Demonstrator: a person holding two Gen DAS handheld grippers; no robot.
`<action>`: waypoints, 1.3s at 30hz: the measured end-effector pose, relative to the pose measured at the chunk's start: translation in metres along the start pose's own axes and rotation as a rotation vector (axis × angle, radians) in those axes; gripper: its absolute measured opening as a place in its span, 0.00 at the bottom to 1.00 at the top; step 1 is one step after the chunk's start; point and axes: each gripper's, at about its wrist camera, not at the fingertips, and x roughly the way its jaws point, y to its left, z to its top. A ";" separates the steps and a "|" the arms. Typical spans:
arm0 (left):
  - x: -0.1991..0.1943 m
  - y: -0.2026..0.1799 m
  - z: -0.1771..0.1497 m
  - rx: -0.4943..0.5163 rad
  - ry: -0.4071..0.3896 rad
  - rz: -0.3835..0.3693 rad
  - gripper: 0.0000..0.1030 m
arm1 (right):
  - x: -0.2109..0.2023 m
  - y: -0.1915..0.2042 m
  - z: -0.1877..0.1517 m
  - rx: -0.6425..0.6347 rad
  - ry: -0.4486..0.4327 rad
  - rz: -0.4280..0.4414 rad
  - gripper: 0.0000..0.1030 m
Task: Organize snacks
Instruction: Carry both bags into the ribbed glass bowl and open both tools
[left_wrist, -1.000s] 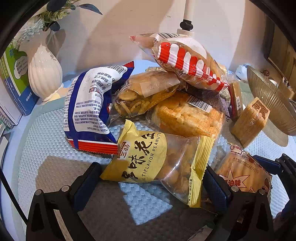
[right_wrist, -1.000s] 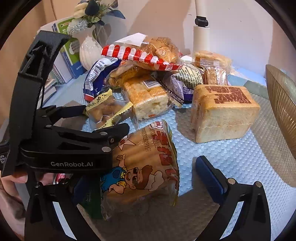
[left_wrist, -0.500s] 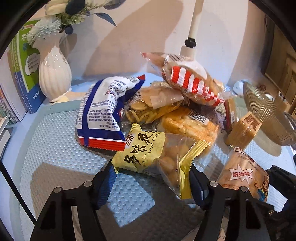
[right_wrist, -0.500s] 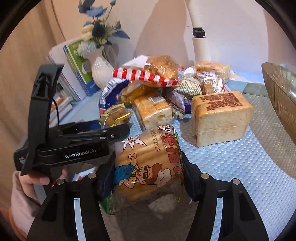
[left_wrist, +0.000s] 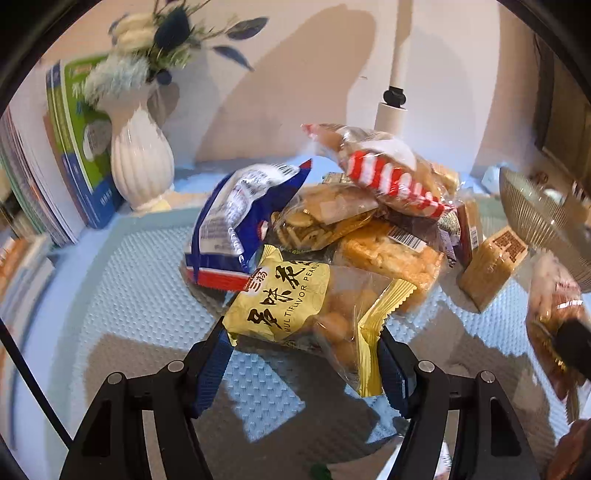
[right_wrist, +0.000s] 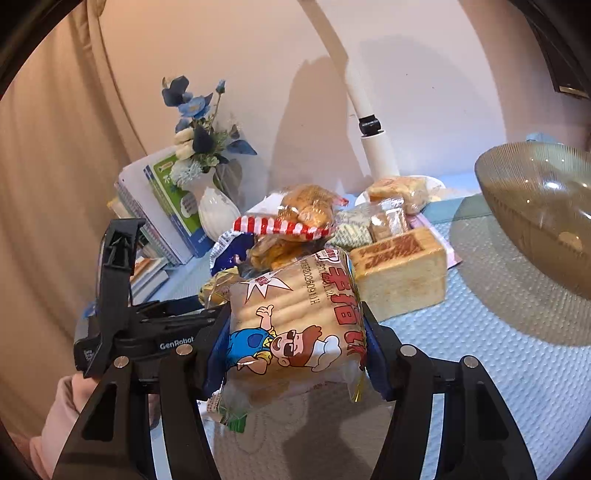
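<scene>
peanut packet (left_wrist: 295, 306): yellow, with a clear half showing round pieces; clamped between the blue pads of the left hand-held gripper (left_wrist: 301, 365), its near end off the blue mat (left_wrist: 122, 295), just in front of the snack heap
bread-stick pack (right_wrist: 295, 317): clear wrapper with a cartoon figure and red lettering; clamped by the right hand-held gripper (right_wrist: 291, 354), held above the mat, lower edge hanging free
left hand-held gripper: pads pressed on both sides of the peanut packet; seen from the right wrist it sits just left of the bread-stick pack, with a hand (right_wrist: 79, 391) in a pale sleeve behind it
right hand-held gripper: pads tight against the two sides of the bread-stick pack
snack heap: red-and-white striped bag (left_wrist: 384, 173) on top; blue-and-white bag (left_wrist: 236, 218) at the left; clear bag of crackers (left_wrist: 317, 221) in the middle; orange cake pack (left_wrist: 391, 258) beneath it
toast block (right_wrist: 402, 273): wrapped loaf with brown print, on the mat just right of the heap
glass bowl (right_wrist: 539, 210): ribbed, amber-tinted, at the right, apart from the heap
desk (left_wrist: 33, 332): pale blue, the textured mat over it
white vase (left_wrist: 140, 162): ribbed, with blue and white flowers, at the back left beside upright books (left_wrist: 70, 144)
white lamp post (right_wrist: 373, 133): behind the heap against the wall
</scene>
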 end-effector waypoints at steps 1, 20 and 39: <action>-0.005 -0.005 0.004 0.004 -0.001 0.009 0.68 | -0.002 -0.001 0.005 -0.006 0.003 0.000 0.59; -0.046 -0.173 0.134 0.185 -0.091 -0.150 0.68 | -0.067 -0.156 0.153 0.184 -0.041 -0.223 0.59; 0.005 -0.216 0.138 0.228 0.077 -0.273 0.90 | -0.070 -0.183 0.152 0.305 0.066 -0.394 0.92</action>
